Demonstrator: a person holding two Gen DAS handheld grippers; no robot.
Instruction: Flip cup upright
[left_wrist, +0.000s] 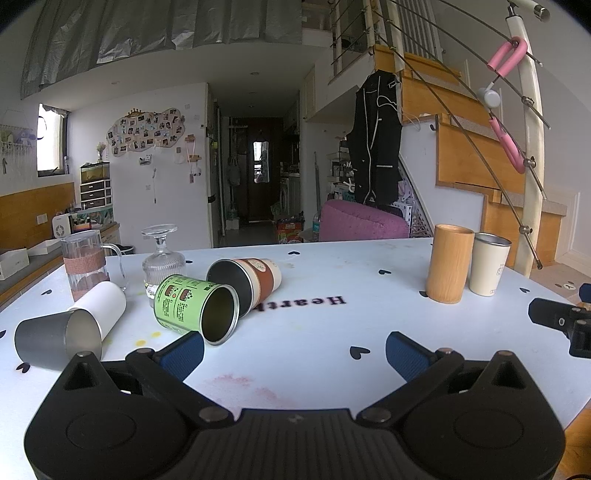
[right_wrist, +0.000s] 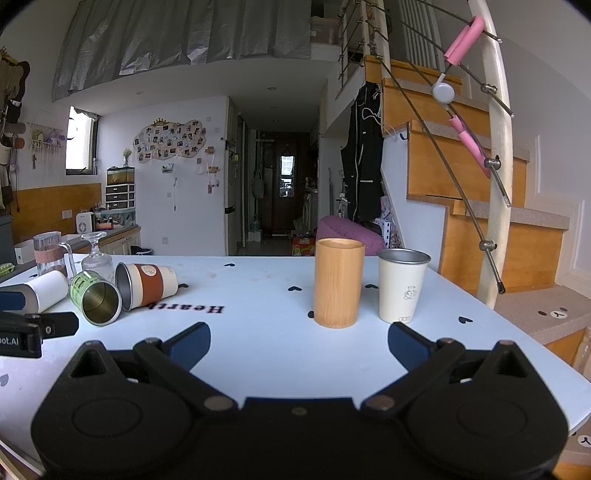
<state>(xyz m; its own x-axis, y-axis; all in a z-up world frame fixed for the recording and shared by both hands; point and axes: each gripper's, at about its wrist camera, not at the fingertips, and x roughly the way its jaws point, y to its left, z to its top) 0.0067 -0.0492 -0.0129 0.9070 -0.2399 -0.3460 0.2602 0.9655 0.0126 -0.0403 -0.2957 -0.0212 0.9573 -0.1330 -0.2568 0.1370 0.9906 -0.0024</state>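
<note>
- Near the left edge of the pale blue heart-print surface a dark grey metal cup lies on its side, touching a white cylindrical cup that also lies down
- Behind those two stand a clear glass mug with a pink woven band and a ribbed clear stemmed glass turned mouth-down on the surface
- Next comes a green labelled metal cup on its side, mouth toward the camera, touching a cream and rust-brown banded cup that lies the same way
- Toward the right edge a tall light wooden cup and a cream metal cup with a small bear print already stand upright, just beside each other
- Judged from this, two cups are done and four lying cups remain, plus perhaps the inverted glass; which one is next I cannot tell
- The left tool is spread wide with nothing between its blue pads, the green cup's rim just beside its left pad
- The right tool is likewise wide open and empty, facing the two standing cups
- Only the left wrist view shows the dark grey cup; the right wrist view shows the bear print and the upright pair plainly
</note>
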